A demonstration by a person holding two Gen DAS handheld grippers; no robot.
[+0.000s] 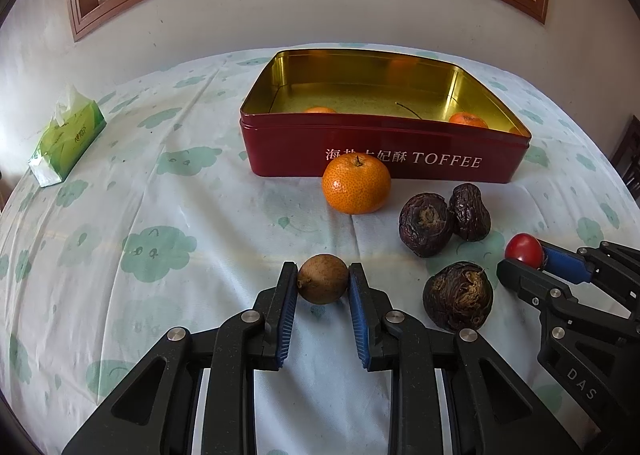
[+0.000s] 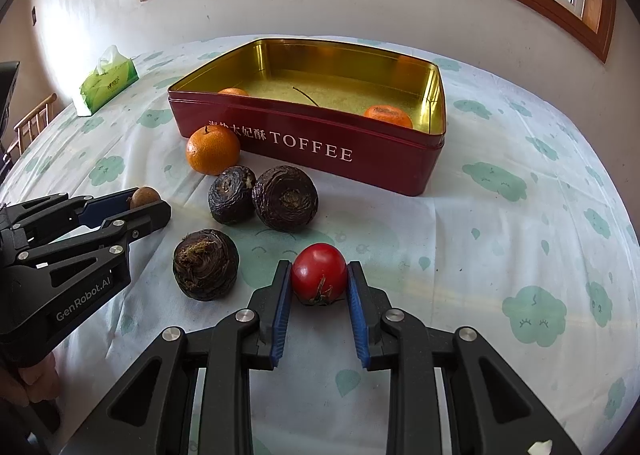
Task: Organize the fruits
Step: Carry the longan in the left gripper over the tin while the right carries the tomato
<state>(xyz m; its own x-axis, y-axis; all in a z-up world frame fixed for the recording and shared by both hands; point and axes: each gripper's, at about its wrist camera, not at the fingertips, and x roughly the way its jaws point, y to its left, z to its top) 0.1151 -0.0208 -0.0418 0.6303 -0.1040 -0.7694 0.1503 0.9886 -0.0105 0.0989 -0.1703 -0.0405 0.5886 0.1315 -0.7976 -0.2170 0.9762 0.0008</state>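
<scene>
My left gripper (image 1: 323, 281) is shut on a small brown round fruit (image 1: 322, 283), held just above the tablecloth; it also shows in the right wrist view (image 2: 145, 197). My right gripper (image 2: 319, 275) is shut on a red tomato (image 2: 319, 271), seen from the left wrist view too (image 1: 523, 250). A red TOFFEE tin (image 1: 384, 153) with a gold inside stands open behind, holding two oranges (image 1: 468, 121) (image 1: 319, 110). One orange (image 1: 356, 185) sits on the cloth in front of it. Three dark wrinkled fruits (image 2: 285, 198) (image 2: 231, 195) (image 2: 205, 265) lie between the grippers.
A green tissue pack (image 1: 66, 141) lies at the far left of the table. The table, covered in a white cloth with green cloud prints (image 2: 520, 215), stands against a wall under a window. A wooden chair (image 2: 32, 123) stands at the left edge.
</scene>
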